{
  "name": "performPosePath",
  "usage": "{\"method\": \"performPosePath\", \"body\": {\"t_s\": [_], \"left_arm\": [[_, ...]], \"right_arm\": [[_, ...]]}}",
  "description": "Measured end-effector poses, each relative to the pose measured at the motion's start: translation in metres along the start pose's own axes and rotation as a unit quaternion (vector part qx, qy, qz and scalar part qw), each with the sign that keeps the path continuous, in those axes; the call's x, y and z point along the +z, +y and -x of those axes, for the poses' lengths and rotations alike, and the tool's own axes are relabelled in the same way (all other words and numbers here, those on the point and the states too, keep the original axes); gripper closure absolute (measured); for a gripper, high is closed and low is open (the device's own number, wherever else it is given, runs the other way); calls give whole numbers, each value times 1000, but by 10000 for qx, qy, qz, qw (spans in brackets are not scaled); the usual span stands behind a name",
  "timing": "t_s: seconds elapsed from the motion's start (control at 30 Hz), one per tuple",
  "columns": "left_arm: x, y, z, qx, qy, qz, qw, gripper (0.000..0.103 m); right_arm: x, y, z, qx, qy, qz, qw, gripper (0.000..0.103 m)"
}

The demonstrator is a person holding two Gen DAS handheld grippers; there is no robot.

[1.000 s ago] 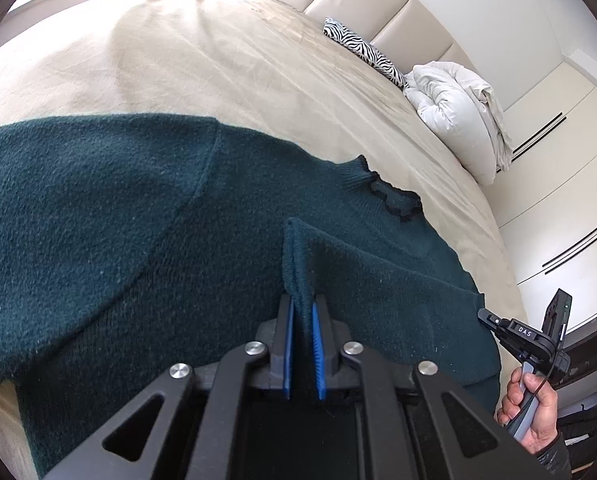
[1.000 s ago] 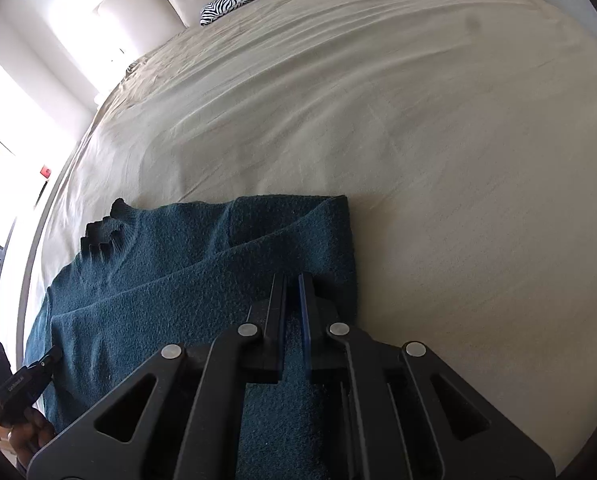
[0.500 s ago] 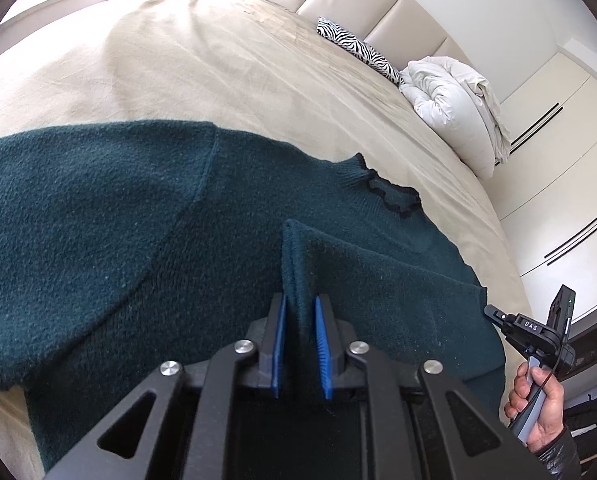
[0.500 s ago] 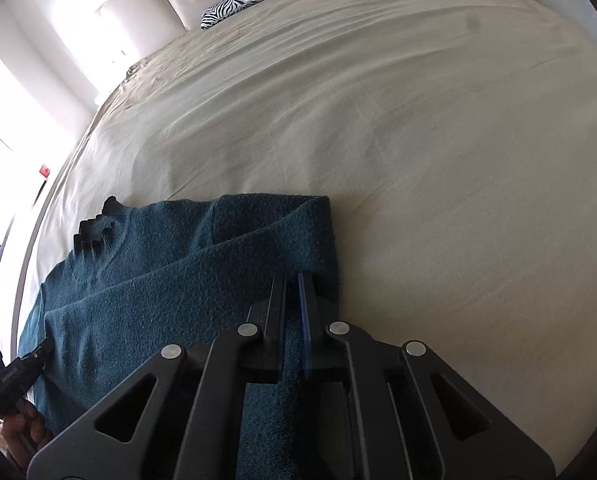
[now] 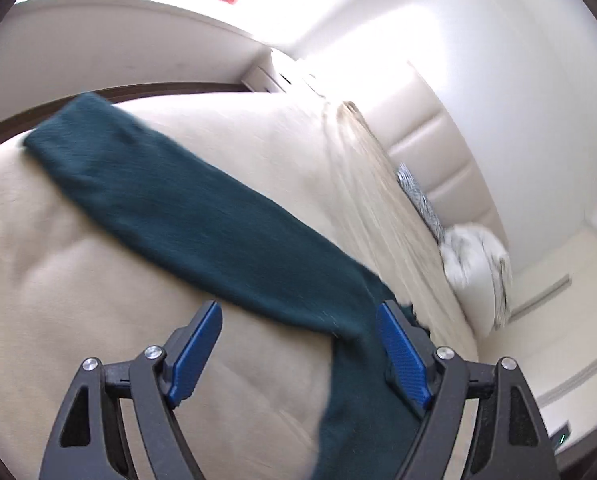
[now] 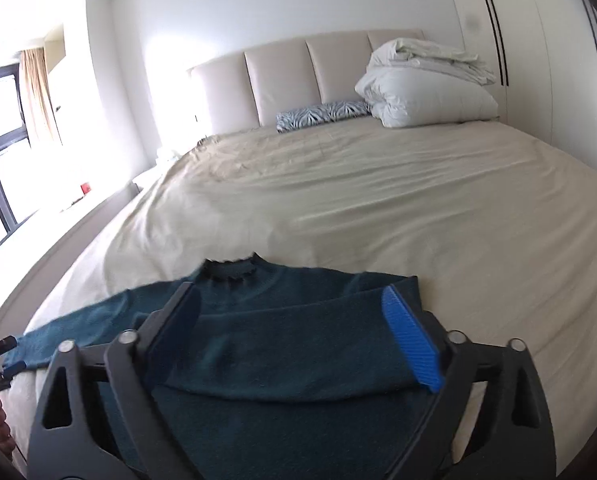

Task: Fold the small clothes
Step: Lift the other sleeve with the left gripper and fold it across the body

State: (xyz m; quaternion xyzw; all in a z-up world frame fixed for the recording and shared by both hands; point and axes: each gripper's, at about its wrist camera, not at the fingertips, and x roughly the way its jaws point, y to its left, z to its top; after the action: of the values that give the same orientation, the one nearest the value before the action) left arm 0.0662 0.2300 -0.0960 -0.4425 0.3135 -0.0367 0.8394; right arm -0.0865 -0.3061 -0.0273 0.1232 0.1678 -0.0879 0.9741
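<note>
Both claws have just opened wide and pulled back off the sweater [image 6: 282, 344], the left claw [image 5: 298, 356] and right claw [image 6: 294, 336] now empty, leaving it on the bed [image 6: 418, 200]; its loose left sleeve [image 5: 170, 204] could snag and undo the fold.

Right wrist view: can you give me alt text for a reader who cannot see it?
A dark teal sweater lies flat on a beige bed, one sleeve folded across its chest and the other stretched out to the left. The right tool hangs above it, jaws wide and gripping nothing. A padded headboard, zebra-print pillow and folded white duvet sit beyond.
</note>
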Motion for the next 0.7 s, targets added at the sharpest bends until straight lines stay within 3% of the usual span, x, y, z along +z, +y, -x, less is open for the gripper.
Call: {"method": "performPosePath", "body": {"t_s": [0.1,0.2,0.33,0.43,0.53,0.63,0.7], "left_arm": [[30,48,28,389,-515,755,9951,22],[45,79,35,573,-625,1321,9876,22],[53,110,22,506,-659,2049,9752,22],[70,110,7,480,-753,2118,9732,26],[88,109,-15,337,-621,2259,9716,46],[107,103,-38,489,-371,2062,9766,95],[109,89,-43,436,-388,1874,9805,100]], "right_arm": [[-6,32,8,363,363,-35,9987,4],[-12,62,11,703,660,-55,9953,4],[-22,95,12,1031,910,-60,9905,5],[-26,108,12,1174,1031,-41,9877,8],[-28,106,7,1205,1169,-230,9855,14],[-30,93,-1,1142,1241,-429,9847,14],[-32,84,-1,1062,1267,-499,9850,15]]}}
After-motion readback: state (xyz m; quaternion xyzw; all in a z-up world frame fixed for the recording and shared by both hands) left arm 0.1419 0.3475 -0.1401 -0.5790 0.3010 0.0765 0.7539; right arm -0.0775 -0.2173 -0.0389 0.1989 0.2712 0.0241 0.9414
